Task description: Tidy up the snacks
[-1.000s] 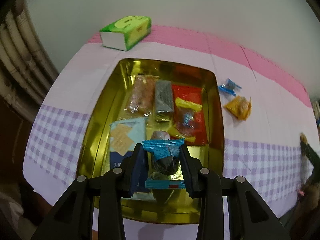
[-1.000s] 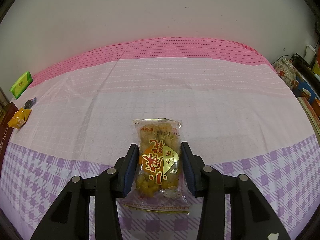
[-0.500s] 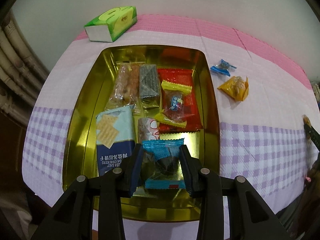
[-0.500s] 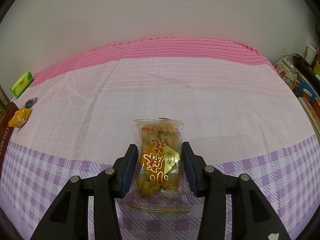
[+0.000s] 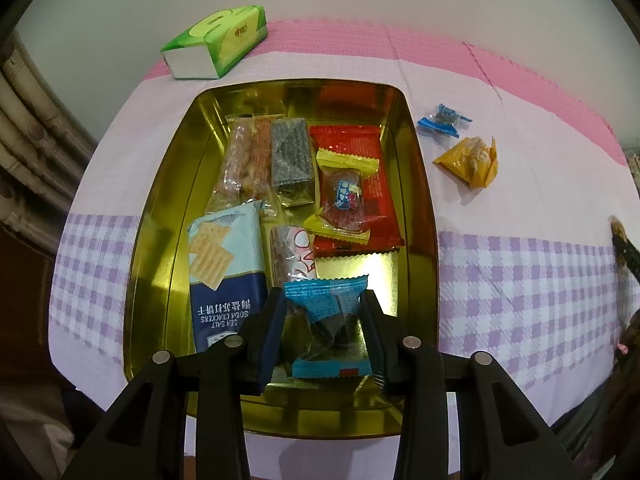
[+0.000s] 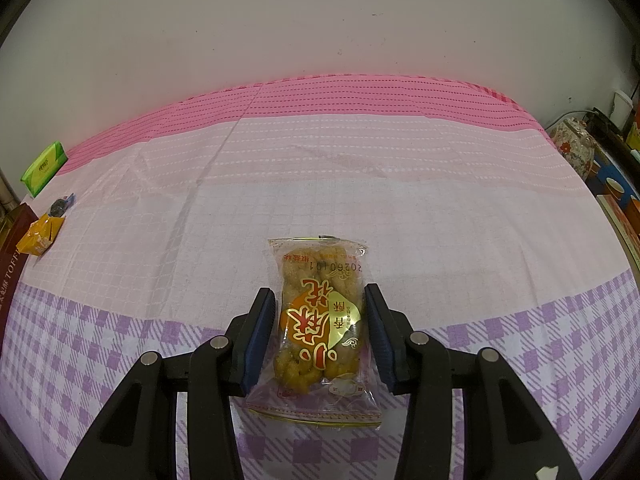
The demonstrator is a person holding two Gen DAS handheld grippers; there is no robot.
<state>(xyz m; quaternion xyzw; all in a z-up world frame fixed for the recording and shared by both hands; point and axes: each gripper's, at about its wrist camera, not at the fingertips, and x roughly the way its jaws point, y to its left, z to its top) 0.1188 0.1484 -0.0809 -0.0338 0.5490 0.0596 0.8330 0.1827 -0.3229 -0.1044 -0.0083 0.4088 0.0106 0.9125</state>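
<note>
Since a second ago your left gripper [image 5: 323, 334] has carried its blue-wrapped snack [image 5: 326, 330] lower over the gold tin [image 5: 418, 184], which now fills mid-frame. That snack sits clamped between your left fingers at lower centre. Your right gripper [image 6: 320, 332] has barely moved, its fingers bracketing the fried twist packet [image 6: 320, 328] on the tablecloth [image 6: 360, 184], slightly apart from it.

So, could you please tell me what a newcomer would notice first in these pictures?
Probably the shiny gold tin on the checked tablecloth, packed with snacks such as the soda cracker pack and red packet. Next, the left gripper holding a blue-wrapped snack over the tin's near end. In the right wrist view, the right gripper straddles a twisted-dough snack bag.
</note>
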